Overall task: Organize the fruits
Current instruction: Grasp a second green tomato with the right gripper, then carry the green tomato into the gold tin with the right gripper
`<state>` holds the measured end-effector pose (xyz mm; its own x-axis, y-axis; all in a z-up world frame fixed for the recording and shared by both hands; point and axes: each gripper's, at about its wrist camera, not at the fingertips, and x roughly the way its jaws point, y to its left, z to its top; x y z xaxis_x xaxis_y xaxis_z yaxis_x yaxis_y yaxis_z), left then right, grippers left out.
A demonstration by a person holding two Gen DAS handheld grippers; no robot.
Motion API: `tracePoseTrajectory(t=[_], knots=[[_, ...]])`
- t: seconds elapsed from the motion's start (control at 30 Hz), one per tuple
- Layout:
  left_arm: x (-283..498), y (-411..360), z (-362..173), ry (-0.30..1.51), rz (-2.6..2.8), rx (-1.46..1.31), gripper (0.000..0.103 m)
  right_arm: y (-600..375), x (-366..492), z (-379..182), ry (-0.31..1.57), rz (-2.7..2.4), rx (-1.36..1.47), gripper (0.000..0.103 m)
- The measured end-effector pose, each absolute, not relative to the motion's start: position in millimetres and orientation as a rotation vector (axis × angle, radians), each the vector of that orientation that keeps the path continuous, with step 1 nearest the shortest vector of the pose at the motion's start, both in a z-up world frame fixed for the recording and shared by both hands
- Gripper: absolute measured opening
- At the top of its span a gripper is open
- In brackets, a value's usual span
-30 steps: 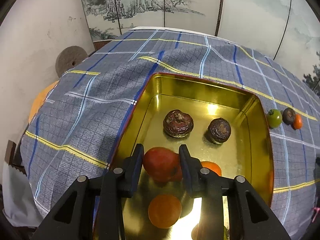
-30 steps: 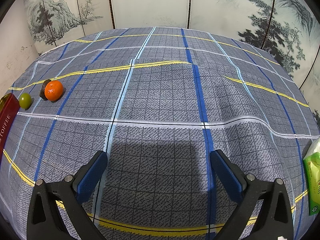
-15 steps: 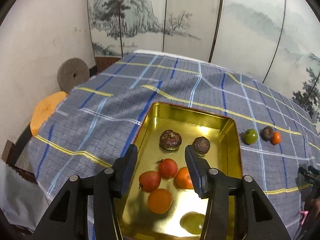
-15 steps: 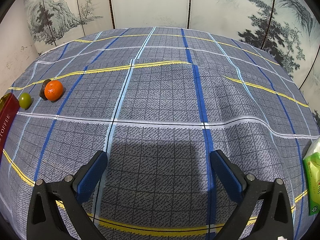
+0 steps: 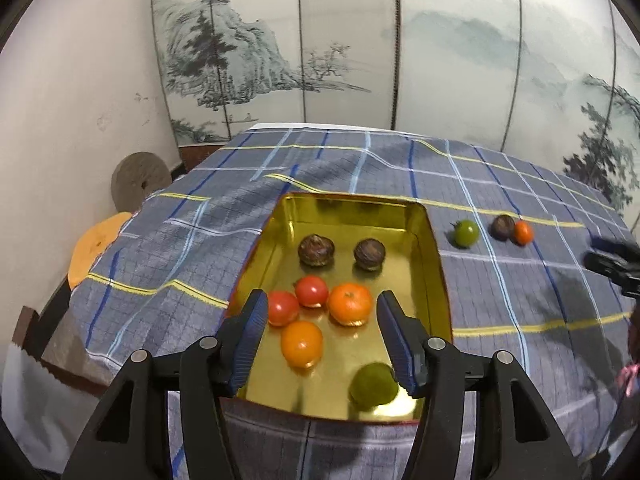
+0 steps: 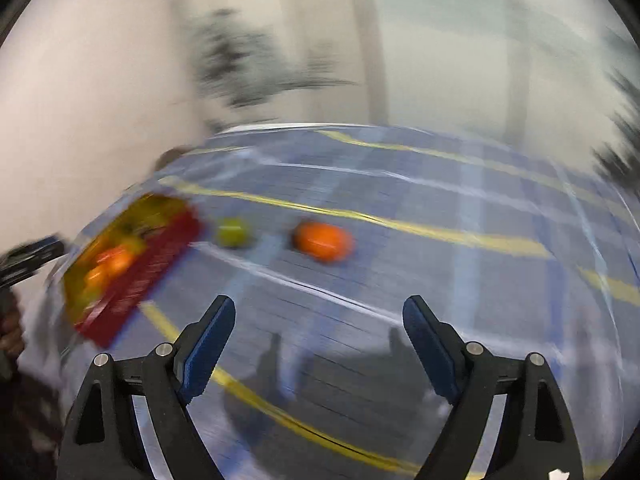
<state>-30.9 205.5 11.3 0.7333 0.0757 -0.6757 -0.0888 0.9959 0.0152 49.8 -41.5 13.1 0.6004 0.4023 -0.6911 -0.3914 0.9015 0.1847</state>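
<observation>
seven fruits (image 5: 347, 304) in tin (image 5: 434, 256) (three outside)

Table under a grey plaid cloth (image 5: 500, 280) crossed by blue, white and yellow lines. Lying on it: a gold-lined tin tray (image 5: 434, 248) with red outer walls, and beside its right wall a green fruit (image 5: 466, 233), a dark brown fruit (image 5: 502, 227) and a small orange fruit (image 5: 523, 233), the last two touching.
</observation>
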Motion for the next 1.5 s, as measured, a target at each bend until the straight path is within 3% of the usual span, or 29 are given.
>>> tracePoseTrajectory(t=[0.23, 0.43, 0.63, 0.67, 0.77, 1.5], knots=[[-39, 216, 11, 0.745, 0.079, -0.095, 0.060, 64, 94, 0, 0.840, 0.667, -0.246, 0.080], [-38, 226, 9, 0.753, 0.091, -0.107, 0.061, 98, 132, -21, 0.865, 0.667, -0.313, 0.079], [-32, 227, 4, 0.771, 0.087, -0.114, 0.060, 115, 157, -40, 0.909, 0.663, -0.348, 0.069], [-32, 226, 3, 0.773, 0.089, -0.113, 0.060, 117, 161, -44, 0.924, 0.668, -0.348, 0.066], [-31, 226, 1, 0.776, 0.093, -0.113, 0.060, 120, 171, -55, 0.983, 0.671, -0.333, 0.035], [-50, 230, 9, 0.758, 0.109, -0.138, 0.061, 92, 68, 20, 0.818, 0.702, -0.072, 0.034]])
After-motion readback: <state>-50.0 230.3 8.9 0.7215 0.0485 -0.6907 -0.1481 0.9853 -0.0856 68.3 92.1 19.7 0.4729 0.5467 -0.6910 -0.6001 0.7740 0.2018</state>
